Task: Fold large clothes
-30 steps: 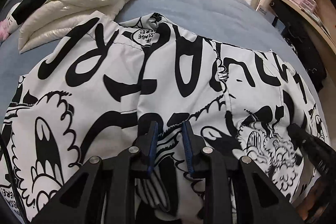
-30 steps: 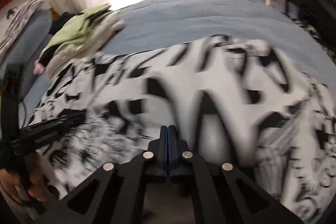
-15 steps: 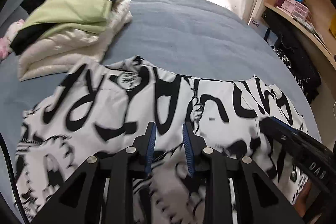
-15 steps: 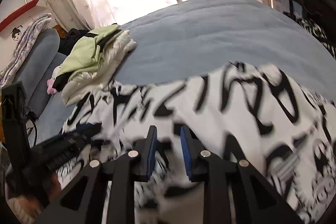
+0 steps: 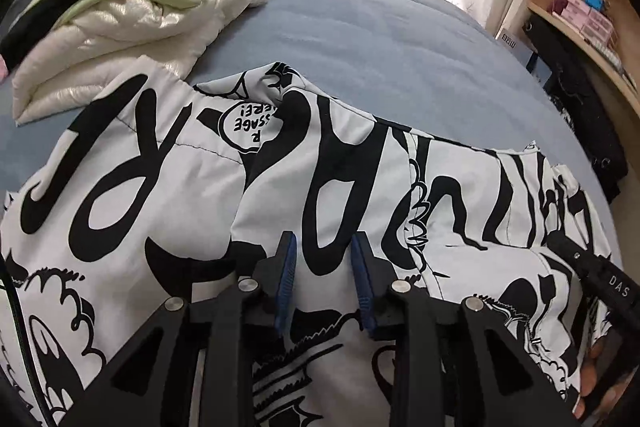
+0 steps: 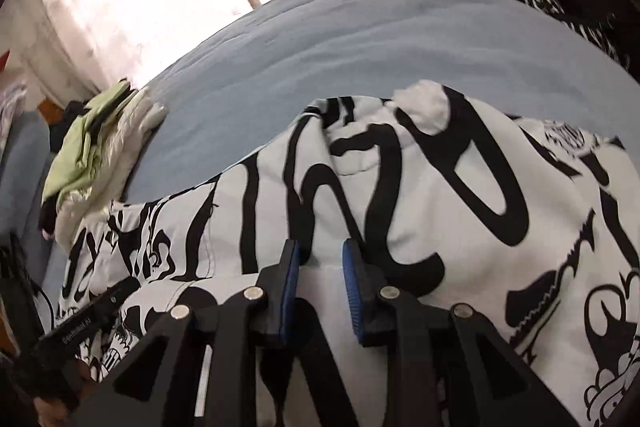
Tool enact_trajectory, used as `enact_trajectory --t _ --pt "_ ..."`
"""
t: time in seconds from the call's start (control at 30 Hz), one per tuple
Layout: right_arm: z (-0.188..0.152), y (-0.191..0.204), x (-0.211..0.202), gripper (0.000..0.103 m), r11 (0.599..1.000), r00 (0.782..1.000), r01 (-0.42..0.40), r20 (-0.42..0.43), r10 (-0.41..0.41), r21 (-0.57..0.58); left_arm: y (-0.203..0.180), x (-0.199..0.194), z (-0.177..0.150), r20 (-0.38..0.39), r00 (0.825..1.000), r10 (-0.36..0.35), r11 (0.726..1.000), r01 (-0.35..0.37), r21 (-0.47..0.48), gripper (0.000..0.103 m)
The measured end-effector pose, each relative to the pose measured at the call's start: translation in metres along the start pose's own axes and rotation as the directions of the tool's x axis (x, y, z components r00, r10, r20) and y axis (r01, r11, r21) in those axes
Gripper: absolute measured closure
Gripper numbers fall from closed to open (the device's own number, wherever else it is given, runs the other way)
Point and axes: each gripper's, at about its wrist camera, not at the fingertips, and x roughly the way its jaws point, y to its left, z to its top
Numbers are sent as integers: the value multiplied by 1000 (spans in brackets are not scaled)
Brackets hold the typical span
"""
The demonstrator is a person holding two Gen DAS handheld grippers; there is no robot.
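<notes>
1. The black-and-white printed garment (image 5: 320, 187) lay spread across the near part of the blue bed (image 5: 380, 27), its far hem running roughly parallel to the near edge; the bed's far half was bare.
2. The left gripper (image 5: 323, 281) hovered over the middle of the garment, jaws apart, nothing between the blue pads.
3. The right gripper (image 6: 318, 285) sat over the cloth toward the bed's right edge, jaws likewise apart and empty.
4. A stack of folded clothes (image 5: 132, 7), green on cream, occupied the far left corner, its near edge touching or just overlapped by the garment.
5. Judgement: a fold appeared laid and both claws free for the next grasp. Done well, each gripper would pinch one layer at matching points on the near edge, lift together, and carry the cloth evenly toward the far hem, keeping clear of the stack so it was not dragged.
</notes>
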Motion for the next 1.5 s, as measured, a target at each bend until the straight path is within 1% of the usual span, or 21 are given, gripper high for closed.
enact_trajectory --t 0.13,0.17,0.23,0.33,0.4,0.53,0.63,0.77,0.87,0.93,1.03,1.2,1.37,1.5 --pt "-3 12 1 80 997 999 53 -4 -53 -50 -1 -4 -1 -11 1000 25 1000 -25 9 75" --pt "-4 15 1 79 997 998 55 -10 -56 -49 -4 -6 -1 -14 999 31 999 -31 8 75" --pt "-5 15 -2 78 999 999 46 -24 -47 -28 -2 -14 -3 -23 999 44 999 -44 2 75" --pt "-8 13 -15 78 1000 999 7 -48 -6 24 -1 -32 -7 -31 998 51 999 -51 -12 75" --pt "-12 16 -29 77 999 999 -8 -49 10 34 1 -50 -11 -18 999 47 999 -47 -21 75" --pt "-22 26 -64 77 998 998 -39 -46 42 57 2 -90 -21 14 999 29 999 -29 -30 75" --pt "-35 36 -99 77 995 997 -62 -38 65 79 0 -121 -32 35 999 26 999 -26 -19 75" --pt "-49 49 -140 77 995 997 -76 -21 78 64 2 -159 -49 60 998 7 1000 -6 -10 75" --pt "-55 59 -167 73 996 997 -76 -12 76 37 3 -186 -60 75 997 -5 1000 6 -11 72" --pt "-59 63 -182 69 997 997 -79 1 79 23 6 -203 -70 85 996 -13 1000 15 -18 71" --pt "-67 67 -207 60 997 996 -82 26 82 8 9 -220 -81 92 995 -27 999 29 -23 71" --pt "-83 73 -243 59 996 995 -84 46 85 -35 16 -248 -104 106 993 -45 998 48 -29 70" --pt "-97 77 -275 58 993 994 -90 60 95 -78 25 -263 -121 118 991 -57 997 63 -45 69" --pt "-105 84 -302 57 986 991 -110 65 119 -124 31 -268 -132 113 992 -62 996 69 -56 67"
